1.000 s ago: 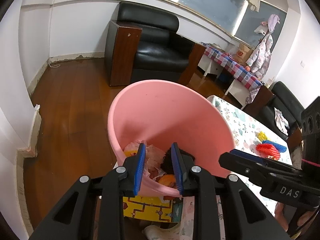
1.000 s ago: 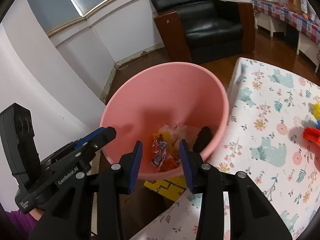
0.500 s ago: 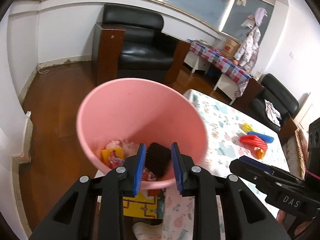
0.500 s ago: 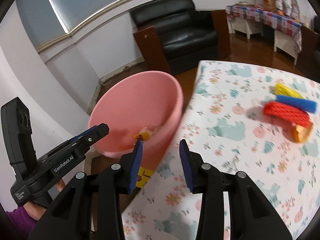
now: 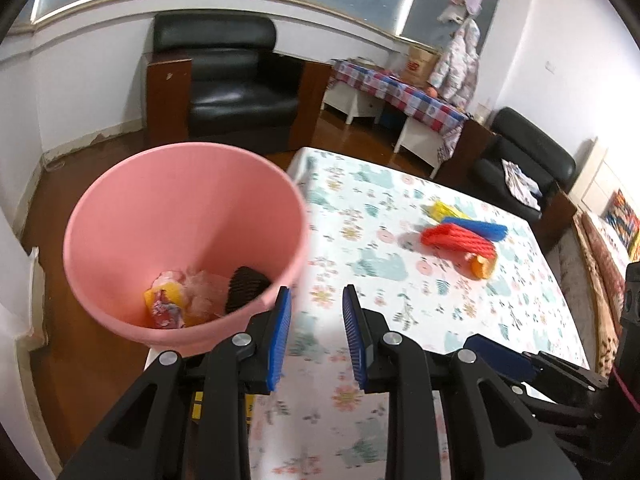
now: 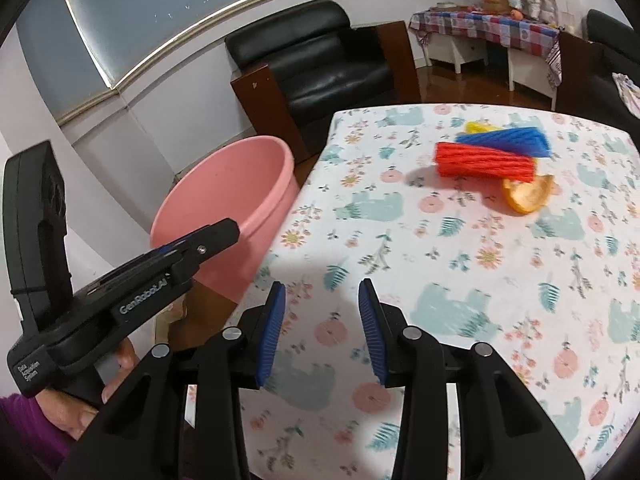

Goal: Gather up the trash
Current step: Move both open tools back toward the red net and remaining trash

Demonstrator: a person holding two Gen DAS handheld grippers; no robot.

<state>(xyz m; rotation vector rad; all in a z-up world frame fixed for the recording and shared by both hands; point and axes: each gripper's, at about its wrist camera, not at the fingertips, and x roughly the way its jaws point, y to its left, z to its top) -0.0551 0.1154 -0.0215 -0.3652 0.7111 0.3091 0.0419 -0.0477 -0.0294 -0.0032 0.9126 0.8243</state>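
A pink bin [image 5: 180, 216] stands beside the table's left edge and holds wrappers and a dark brush-like piece [image 5: 244, 286]; it also shows in the right wrist view [image 6: 228, 200]. On the floral tablecloth lie a red foam net [image 6: 484, 160], a blue foam net [image 6: 508, 140], a yellow foam net [image 6: 480, 126] and an orange peel [image 6: 526, 196]; these also show in the left wrist view [image 5: 456, 240]. My left gripper [image 5: 316, 332] is open and empty over the table edge beside the bin. My right gripper [image 6: 322, 328] is open and empty over the near cloth.
The table [image 6: 460, 300] with the floral cloth fills the right side. A black armchair [image 5: 224, 80] stands behind the bin on the wood floor. A low checked-cloth table [image 5: 396, 96] and a black sofa [image 5: 528, 156] stand further back.
Both grippers have swung right, away from above the bin and over the tablecloth. The foam nets and peel have come into closer view. Both stay open and empty.
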